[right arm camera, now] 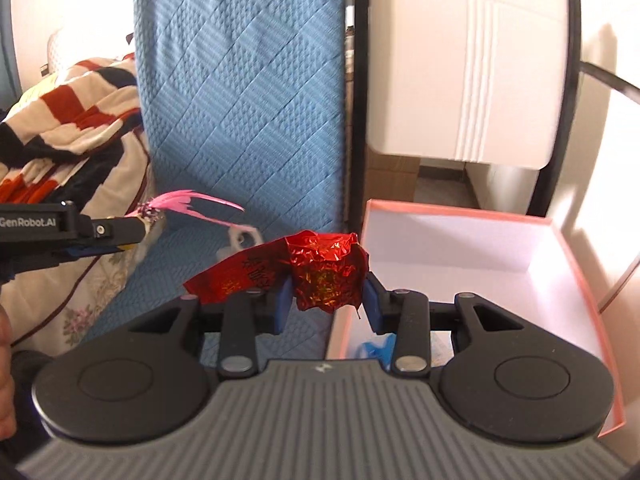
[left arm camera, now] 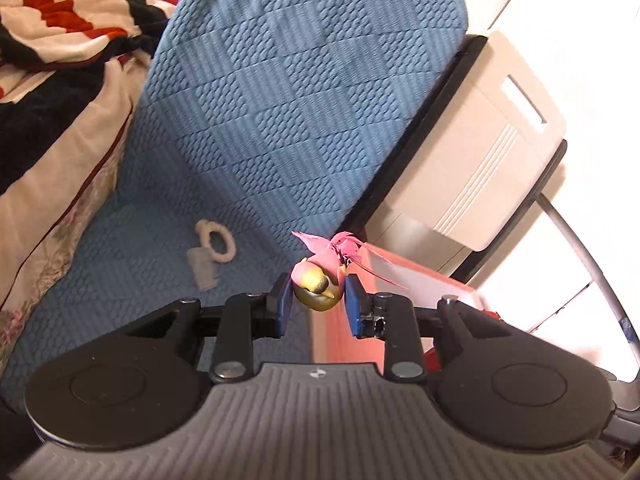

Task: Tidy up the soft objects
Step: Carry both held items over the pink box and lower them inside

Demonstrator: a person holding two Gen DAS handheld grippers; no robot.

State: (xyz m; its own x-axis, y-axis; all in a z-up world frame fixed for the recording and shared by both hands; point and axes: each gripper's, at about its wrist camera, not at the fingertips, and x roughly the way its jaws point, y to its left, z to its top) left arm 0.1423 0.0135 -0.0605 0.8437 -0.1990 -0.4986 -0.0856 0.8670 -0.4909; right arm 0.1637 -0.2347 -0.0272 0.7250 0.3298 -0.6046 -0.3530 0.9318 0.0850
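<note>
Blue quilted mattress cover (left arm camera: 256, 128) fills the background, its raised end standing upright; taken as landmark. Left of it, a striped red, white and black blanket (left arm camera: 60, 20) lies bunched over a floral sheet. On the cover's flat part, a small white ring-shaped item (left arm camera: 214, 254) lies alone. Left tool (left arm camera: 318, 298) is clenched on a small toy bird (left arm camera: 318, 286), pink feathers sticking out past the blue pads, held above the cover's right edge. Right of the cover stands a pink-rimmed box (right arm camera: 540, 240) with a white interior, something blue at its near end. Right tool (right arm camera: 326, 296) grips a crumpled red foil bundle (right arm camera: 320, 272) over the box's left rim. Beyond the box, a white cabinet (right arm camera: 468, 64).
</note>
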